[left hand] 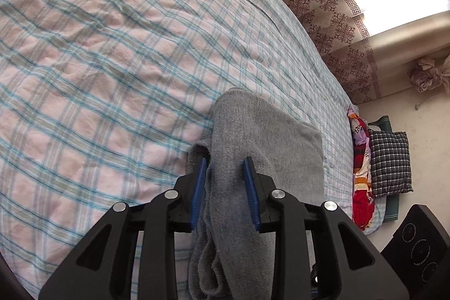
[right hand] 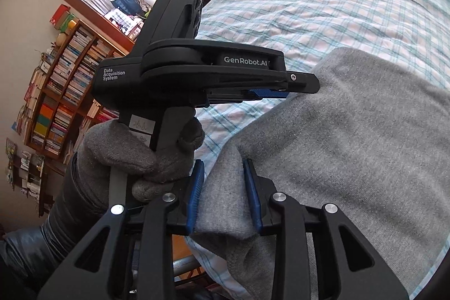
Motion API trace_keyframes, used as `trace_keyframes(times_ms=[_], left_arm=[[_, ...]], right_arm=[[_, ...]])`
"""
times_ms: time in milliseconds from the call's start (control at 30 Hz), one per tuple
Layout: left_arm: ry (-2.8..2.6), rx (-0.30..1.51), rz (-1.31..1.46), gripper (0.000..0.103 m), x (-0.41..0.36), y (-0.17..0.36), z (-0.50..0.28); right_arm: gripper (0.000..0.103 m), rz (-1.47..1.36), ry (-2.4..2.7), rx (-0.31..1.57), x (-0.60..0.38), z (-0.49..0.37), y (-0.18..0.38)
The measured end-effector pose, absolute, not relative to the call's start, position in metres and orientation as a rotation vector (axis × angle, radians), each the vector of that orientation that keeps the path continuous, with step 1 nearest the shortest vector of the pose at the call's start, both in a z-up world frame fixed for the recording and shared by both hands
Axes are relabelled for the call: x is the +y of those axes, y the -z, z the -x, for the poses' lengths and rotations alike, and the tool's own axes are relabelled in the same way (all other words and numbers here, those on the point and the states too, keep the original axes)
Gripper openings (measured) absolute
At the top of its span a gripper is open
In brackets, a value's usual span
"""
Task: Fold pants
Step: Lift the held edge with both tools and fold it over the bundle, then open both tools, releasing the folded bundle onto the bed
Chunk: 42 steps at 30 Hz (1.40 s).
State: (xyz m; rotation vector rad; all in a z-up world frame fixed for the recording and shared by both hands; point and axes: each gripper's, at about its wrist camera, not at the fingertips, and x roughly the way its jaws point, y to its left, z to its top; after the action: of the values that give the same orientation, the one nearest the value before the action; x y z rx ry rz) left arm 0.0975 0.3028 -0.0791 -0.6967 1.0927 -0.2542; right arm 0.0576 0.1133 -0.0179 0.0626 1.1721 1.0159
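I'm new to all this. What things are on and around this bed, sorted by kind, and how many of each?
Grippers: 2 (left gripper, right gripper)
Grey pants: 1
Bed: 1
Checked pillow: 1
Gloved hand: 1
Bookshelf: 1
Total: 7

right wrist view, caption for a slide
Both grippers at the grey pants on a plaid bed.

Grey knit pants (left hand: 253,142) are seen folded into a thick bundle near the edge of a pink-and-blue checked bedsheet (left hand: 98,61). Most of the cloth is laid flat on it, while bunched layers at the near end are draped over the edge.
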Motion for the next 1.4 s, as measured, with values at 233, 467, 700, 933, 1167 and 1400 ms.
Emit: trace_keyframes(times_ms=[233,467,700,933,1167,1400], left_arm=[[0.153,0.996,0.516,0.033,0.295,0.030,-0.078],[0.242,0.957,0.356,0.054,0.242,-0.002,-0.055],[0.218,1.048,0.240,0.055,0.201,0.027,-0.037],[0.163,1.055,0.141,0.055,0.194,0.052,-0.031],[0.158,1.046,0.096,0.057,0.179,0.041,-0.027],[0.317,1.016,0.057,0.065,0.132,0.019,-0.004]], right_arm=[[0.038,-0.077,-0.947,1.021,0.030,-0.056,-0.029],[0.038,-0.070,-0.776,1.050,-0.060,-0.041,-0.027],[0.038,0.036,-0.829,1.139,-0.057,0.000,0.011],[0.041,0.020,-0.916,1.252,-0.048,0.018,0.036],[0.041,-0.064,-0.963,1.282,-0.057,0.016,0.038],[0.041,-0.146,-0.807,1.124,-0.096,-0.030,0.009]])
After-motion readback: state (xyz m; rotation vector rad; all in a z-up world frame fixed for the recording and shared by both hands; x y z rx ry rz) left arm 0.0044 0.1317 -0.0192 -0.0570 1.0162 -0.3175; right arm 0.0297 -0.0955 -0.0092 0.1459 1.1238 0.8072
